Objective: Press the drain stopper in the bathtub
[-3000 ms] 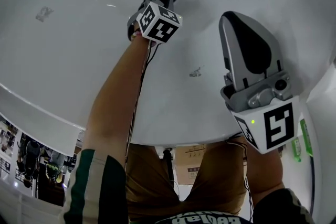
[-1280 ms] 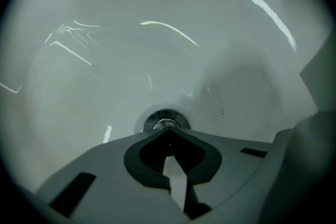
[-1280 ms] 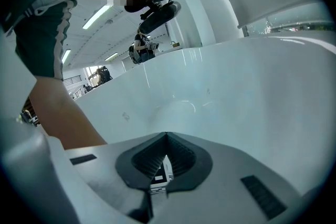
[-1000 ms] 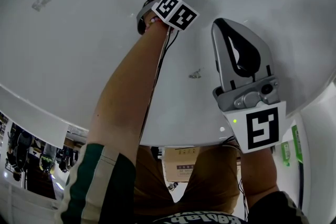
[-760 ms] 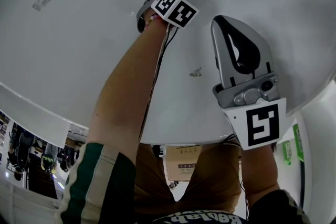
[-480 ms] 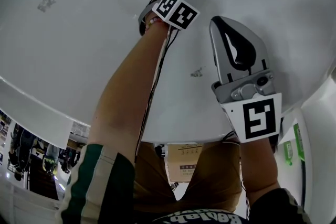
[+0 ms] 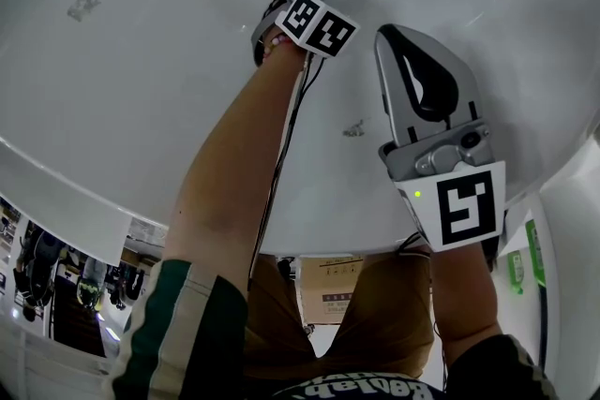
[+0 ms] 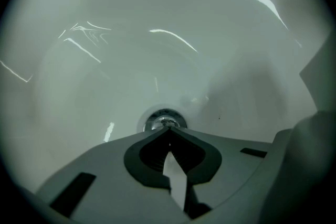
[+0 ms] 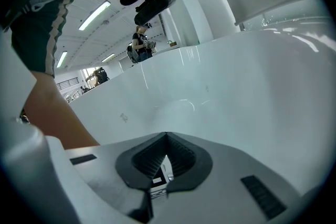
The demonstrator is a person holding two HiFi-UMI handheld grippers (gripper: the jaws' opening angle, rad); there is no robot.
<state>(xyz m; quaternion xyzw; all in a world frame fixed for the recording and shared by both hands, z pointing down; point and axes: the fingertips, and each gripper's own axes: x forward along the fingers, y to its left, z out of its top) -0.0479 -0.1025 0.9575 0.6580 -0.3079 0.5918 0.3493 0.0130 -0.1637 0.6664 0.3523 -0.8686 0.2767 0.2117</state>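
"Drain stopper (image 8: 164, 119) first: where was it?"

"It sat at the bottom of the white bathtub (image 7: 141, 89), a round metal ring with a shiny middle. In the head view it showed at the far end of the person's outstretched left arm (image 7: 234, 164)."

"And the left hand-held gripper (image 8: 168, 131)?"

"It was down in the basin, its jaws pressed together at the tips with nothing between them. In its own view the joined tips lay right over the near edge of the stopper. I could not tell whether they actually touched it or bore down on it. From the head view its marker cube (image 7: 319, 23) sat just beside the stopper, and a dark cable (image 7: 286, 136) ran back along the arm."

"What about the right hand-held gripper (image 7: 395, 32)?"

"It was held up well apart from the stopper, nearer the person, pointing at the tub's sloped wall. Its jaws were together at the tips as well, pinching nothing; only white tub wall showed past them in its own view. A small green light (image 7: 416, 194) glowed on its body, beside its marker cube (image 7: 464, 211)."

"Anything else on the tub?"

"A small greyish mark (image 7: 353, 129) on the wall between the two grippers, and another (image 7: 82, 7) far off to the left. Neither was clear enough to read."
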